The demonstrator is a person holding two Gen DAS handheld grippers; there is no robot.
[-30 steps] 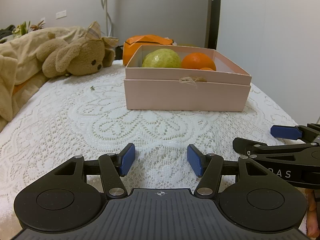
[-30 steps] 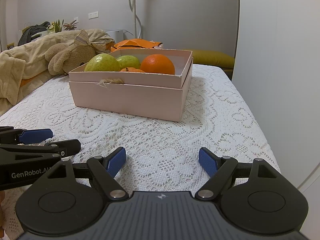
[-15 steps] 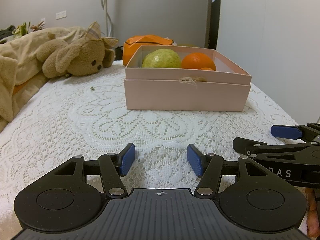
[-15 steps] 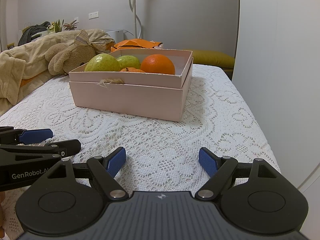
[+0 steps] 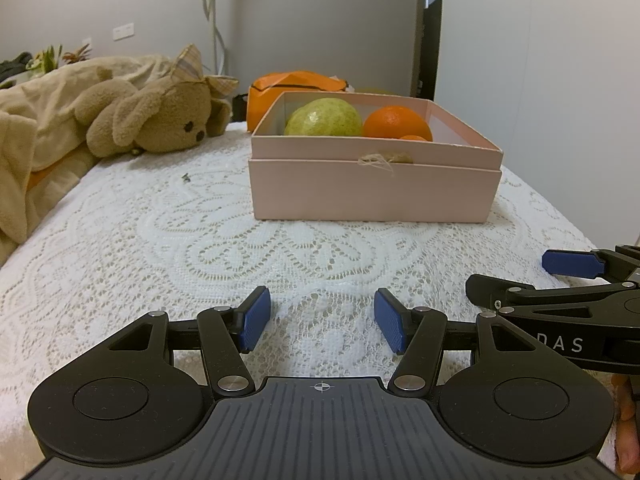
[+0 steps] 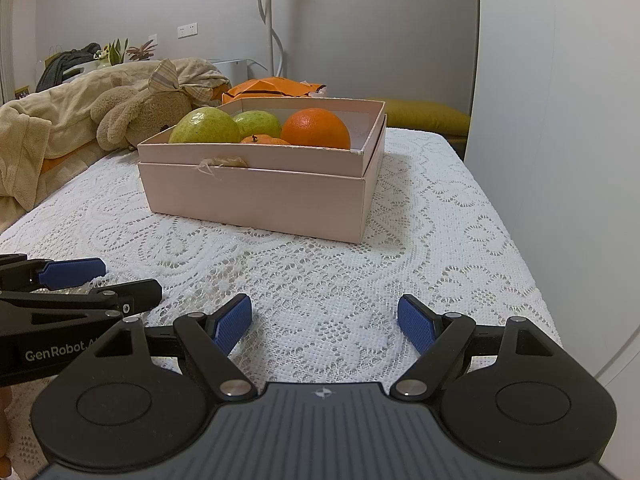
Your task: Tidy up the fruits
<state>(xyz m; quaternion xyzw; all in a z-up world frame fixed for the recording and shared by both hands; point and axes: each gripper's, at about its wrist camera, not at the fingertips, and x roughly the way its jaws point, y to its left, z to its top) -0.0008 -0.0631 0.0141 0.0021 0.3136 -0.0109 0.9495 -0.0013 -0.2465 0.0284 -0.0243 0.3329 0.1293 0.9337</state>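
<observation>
nothing moved | both jaws apart, empty | fruits in pink box [image 5: 372, 192]

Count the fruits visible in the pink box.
4: a green fruit front left, another green one behind it, a large orange right, a small orange between. Others may be hidden.

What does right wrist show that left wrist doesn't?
Only the right wrist view: a second green fruit behind the front one, and an olive cushion past the bed.
Only the left wrist view: the teddy bear's face, and a small dark speck on the lace.
Both: the pink box holding a green fruit, a large orange and a small orange; the lace cover; the left gripper and right gripper, both open and empty.
</observation>
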